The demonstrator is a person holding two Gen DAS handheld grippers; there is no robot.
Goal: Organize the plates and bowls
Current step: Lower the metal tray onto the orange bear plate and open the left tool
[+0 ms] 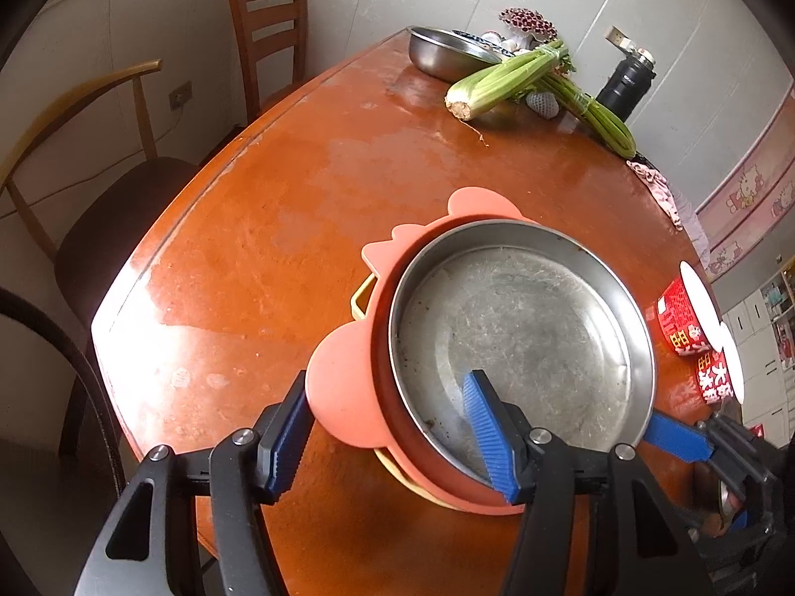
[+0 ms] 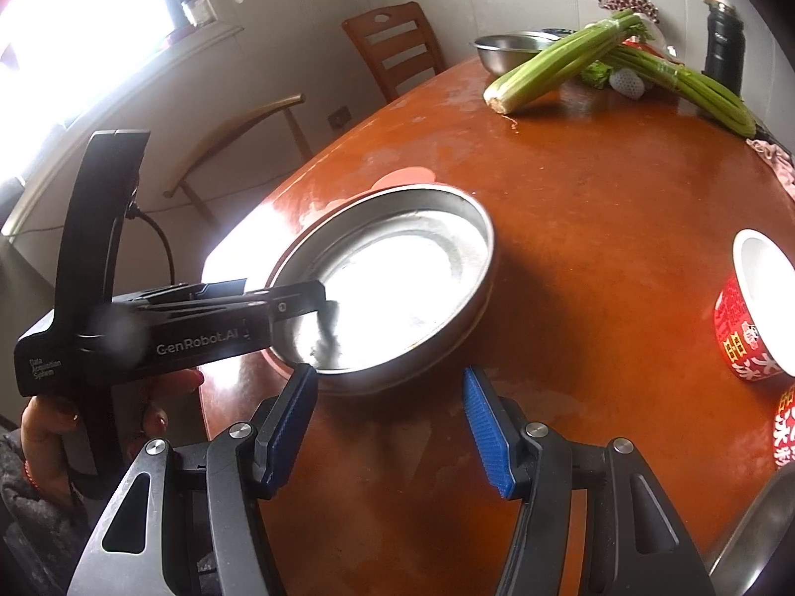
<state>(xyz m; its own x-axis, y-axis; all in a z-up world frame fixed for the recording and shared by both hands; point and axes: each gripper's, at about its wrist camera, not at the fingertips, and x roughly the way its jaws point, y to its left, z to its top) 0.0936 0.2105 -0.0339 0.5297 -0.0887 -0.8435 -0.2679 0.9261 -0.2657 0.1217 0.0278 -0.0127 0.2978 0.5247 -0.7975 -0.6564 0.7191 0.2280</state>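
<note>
I see a steel plate stacked on a pink plate at the bench edge. My left tongs straddle their rims, apart; my right tongs hang apart, empty. Red bowls and the far steel bowl look unsorted.

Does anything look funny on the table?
Yes. The steel plate sits tilted on the pink animal-shaped plate, hanging over its right side instead of nesting. Celery lies loose by the far steel bowl.
</note>
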